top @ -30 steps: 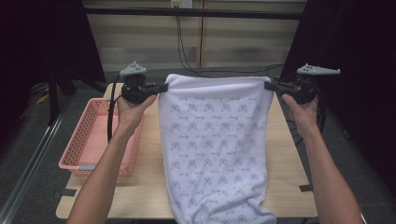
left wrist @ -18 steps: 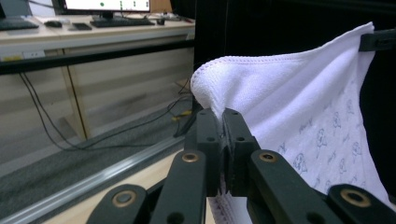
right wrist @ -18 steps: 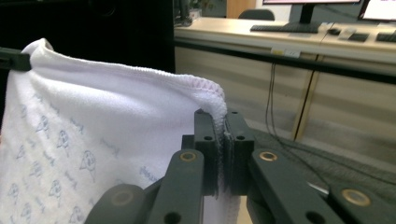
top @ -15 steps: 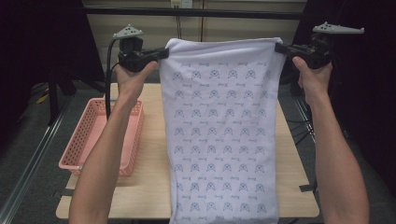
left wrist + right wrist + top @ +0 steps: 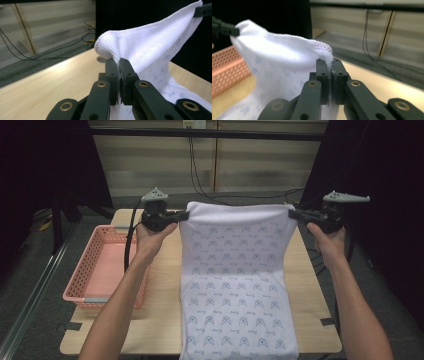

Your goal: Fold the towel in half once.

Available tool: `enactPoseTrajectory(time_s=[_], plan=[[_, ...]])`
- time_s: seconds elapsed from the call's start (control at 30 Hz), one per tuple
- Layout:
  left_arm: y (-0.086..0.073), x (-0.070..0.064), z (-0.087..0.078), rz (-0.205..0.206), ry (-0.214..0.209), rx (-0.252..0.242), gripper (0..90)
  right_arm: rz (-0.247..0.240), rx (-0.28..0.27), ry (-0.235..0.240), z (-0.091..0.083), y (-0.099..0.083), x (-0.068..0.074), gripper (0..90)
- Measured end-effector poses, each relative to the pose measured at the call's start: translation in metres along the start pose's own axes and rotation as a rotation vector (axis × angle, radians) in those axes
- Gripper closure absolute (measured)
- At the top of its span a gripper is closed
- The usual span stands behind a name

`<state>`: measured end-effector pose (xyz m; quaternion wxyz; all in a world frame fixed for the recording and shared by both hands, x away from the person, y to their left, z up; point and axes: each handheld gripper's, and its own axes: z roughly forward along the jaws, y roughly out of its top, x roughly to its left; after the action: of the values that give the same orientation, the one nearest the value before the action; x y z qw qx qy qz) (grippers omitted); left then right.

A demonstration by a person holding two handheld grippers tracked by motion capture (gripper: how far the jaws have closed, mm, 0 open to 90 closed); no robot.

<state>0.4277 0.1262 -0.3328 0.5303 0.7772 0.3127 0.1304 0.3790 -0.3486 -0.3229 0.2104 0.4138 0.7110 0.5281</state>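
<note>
White cloth (image 5: 235,285) printed with small blue-grey motifs hangs stretched between the two grippers above the wooden table (image 5: 165,320). Its top hem runs nearly level from one corner to the other, and its lower part drapes down onto the table and over the near edge. The left gripper (image 5: 182,215) holds the cloth's top left corner: in the left gripper view its fingers (image 5: 111,75) are pressed together with the fabric pinched between them, and the stitched hem bulges up just above the tips. The right gripper (image 5: 294,213) holds the top right corner in the same way; in the right gripper view its fingers (image 5: 339,75) are closed tight on a thin fold of the hem, with the pink-stitched edge curling over the tips. Both grippers are raised above the far half of the table, well apart, with the person's forearms reaching up to them from the near side. A pink mesh basket (image 5: 80,290) sits on the left part of the table, beside the cloth but not touching it, under the left forearm.
</note>
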Motion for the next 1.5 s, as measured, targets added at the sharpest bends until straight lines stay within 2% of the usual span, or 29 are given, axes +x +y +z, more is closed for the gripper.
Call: enactPoseTrajectory(time_s=[0.03, 0.1, 0.17, 0.27, 0.37, 0.47, 0.53, 0.63, 0.7, 0.77, 0.8, 0.83, 0.93, 1.0, 1.03, 1.1, 1.13, 1.17, 1.2, 1.23, 1.27, 1.3, 1.37, 1.5], plan=[[-0.007, -0.005, -0.001, 0.002, -0.012, 0.014, 86.9, 0.003, 0.006, 0.007, -0.003, -0.005, 0.001, 86.7], [-0.015, -0.011, -0.005, -0.004, -0.028, 0.008, 87.0, 0.012, 0.021, 0.018, -0.013, -0.022, 0.004, 86.7], [-0.029, -0.021, -0.012, -0.028, -0.061, 0.013, 86.9, 0.036, 0.027, 0.050, -0.023, -0.041, 0.009, 86.7], [-0.054, -0.035, -0.021, 0.003, -0.078, 0.052, 86.9, 0.035, 0.064, 0.068, -0.035, -0.065, 0.018, 86.7], [-0.082, -0.043, -0.025, -0.032, -0.103, 0.061, 86.9, 0.036, 0.103, 0.098, -0.042, -0.089, 0.029, 86.7], [-0.105, -0.049, -0.021, -0.045, -0.110, 0.110, 86.9, 0.045, 0.133, 0.124, -0.044, -0.109, 0.039, 86.7], [-0.118, -0.053, -0.021, -0.083, -0.128, 0.112, 86.9, 0.051, 0.162, 0.131, -0.045, -0.120, 0.043, 86.7], [-0.133, -0.063, -0.025, -0.079, -0.141, 0.143, 86.9, 0.068, 0.208, 0.143, -0.050, -0.140, 0.052, 86.7], [-0.142, -0.071, -0.031, -0.103, -0.155, 0.159, 86.9, 0.073, 0.240, 0.150, -0.054, -0.151, 0.059, 86.7], [-0.145, -0.075, -0.033, -0.099, -0.160, 0.167, 86.8, 0.080, 0.250, 0.165, -0.058, -0.158, 0.067, 86.7], [-0.155, -0.086, -0.038, -0.095, -0.170, 0.186, 86.7, 0.068, 0.273, 0.173, -0.061, -0.162, 0.075, 86.7], [-0.159, -0.090, -0.038, -0.109, -0.184, 0.194, 86.7, 0.065, 0.284, 0.177, -0.063, -0.165, 0.078, 86.7], [-0.171, -0.106, -0.036, -0.087, -0.207, 0.231, 86.5, 0.066, 0.328, 0.200, -0.064, -0.175, 0.092, 86.7], [-0.179, -0.109, -0.031, -0.075, -0.225, 0.262, 86.5, 0.058, 0.378, 0.202, -0.057, -0.185, 0.097, 86.7], [-0.184, -0.110, -0.026, -0.048, -0.197, 0.302, 86.5, 0.062, 0.402, 0.197, -0.055, -0.189, 0.097, 86.7], [-0.190, -0.104, -0.020, -0.054, -0.193, 0.345, 86.6, 0.075, 0.464, 0.194, -0.045, -0.197, 0.095, 86.7], [-0.193, -0.100, -0.018, -0.060, -0.167, 0.369, 86.7, 0.073, 0.477, 0.195, -0.043, -0.198, 0.093, 86.7], [-0.193, -0.100, -0.018, -0.060, -0.167, 0.369, 86.8, 0.075, 0.496, 0.184, -0.039, -0.201, 0.091, 86.7], [-0.197, -0.095, -0.015, -0.051, -0.116, 0.399, 86.9, 0.081, 0.512, 0.178, -0.037, -0.203, 0.088, 86.7], [-0.197, -0.095, -0.015, -0.051, -0.116, 0.399, 87.1, 0.081, 0.512, 0.178, -0.037, -0.203, 0.088, 86.7], [-0.197, -0.093, -0.014, -0.051, -0.124, 0.398, 87.1, 0.086, 0.545, 0.170, -0.033, -0.208, 0.085, 86.7], [-0.197, -0.094, -0.014, -0.033, -0.117, 0.403, 87.2, 0.089, 0.541, 0.172, -0.033, -0.209, 0.084, 86.7], [-0.196, -0.096, -0.014, -0.024, -0.103, 0.410, 87.3, 0.102, 0.542, 0.168, -0.032, -0.209, 0.082, 86.8], [-0.196, -0.092, -0.012, -0.044, -0.083, 0.398, 87.7, 0.112, 0.537, 0.158, -0.029, -0.208, 0.079, 86.9]])
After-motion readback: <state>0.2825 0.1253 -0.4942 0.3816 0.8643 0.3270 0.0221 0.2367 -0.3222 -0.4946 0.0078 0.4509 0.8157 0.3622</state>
